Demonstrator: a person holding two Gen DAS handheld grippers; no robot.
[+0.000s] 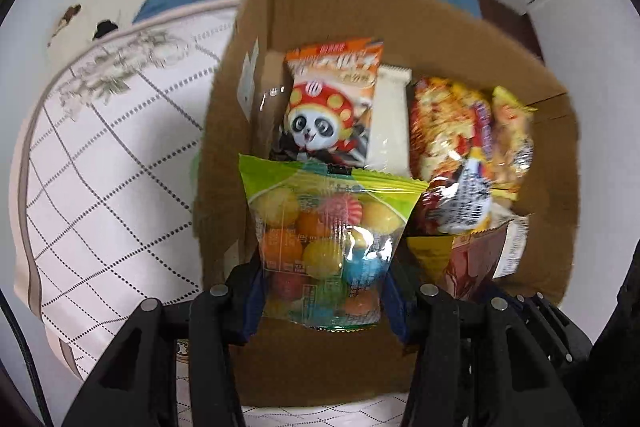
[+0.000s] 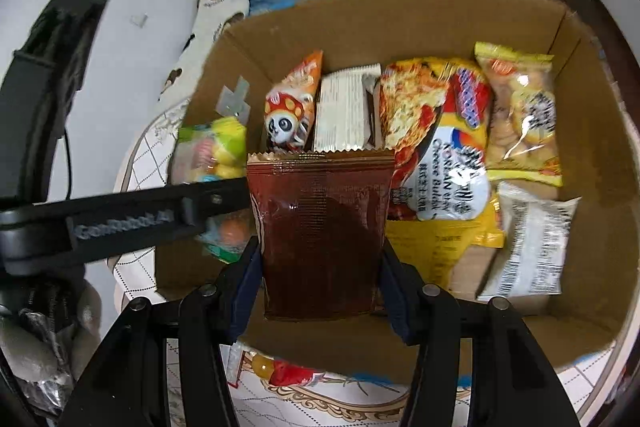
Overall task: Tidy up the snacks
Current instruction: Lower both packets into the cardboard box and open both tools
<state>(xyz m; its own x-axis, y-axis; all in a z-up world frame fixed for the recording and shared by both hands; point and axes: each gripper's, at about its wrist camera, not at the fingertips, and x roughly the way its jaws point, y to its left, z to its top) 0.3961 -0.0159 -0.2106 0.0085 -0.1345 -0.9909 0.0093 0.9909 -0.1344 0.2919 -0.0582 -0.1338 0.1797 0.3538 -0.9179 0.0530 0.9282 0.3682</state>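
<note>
Snacks are gathering in the brown cardboard box (image 1: 420, 39) on the bed. From the left wrist, the left gripper (image 1: 324, 283) is clamping a clear, green-topped bag of coloured candy balls (image 1: 320, 235) low on its sides; light, lumpy, probably slippery film. From the right wrist, the right gripper (image 2: 320, 279) is pinching a flat dark-brown foil sachet (image 2: 320, 231) above the box; soft, bendable.

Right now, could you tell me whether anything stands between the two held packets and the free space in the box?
Nothing visible blocks either one. The left gripper holds the candy bag over the box's left side, in front of the panda packet. The right gripper holds the brown packet over the near middle, beside the noodle packet.
</note>
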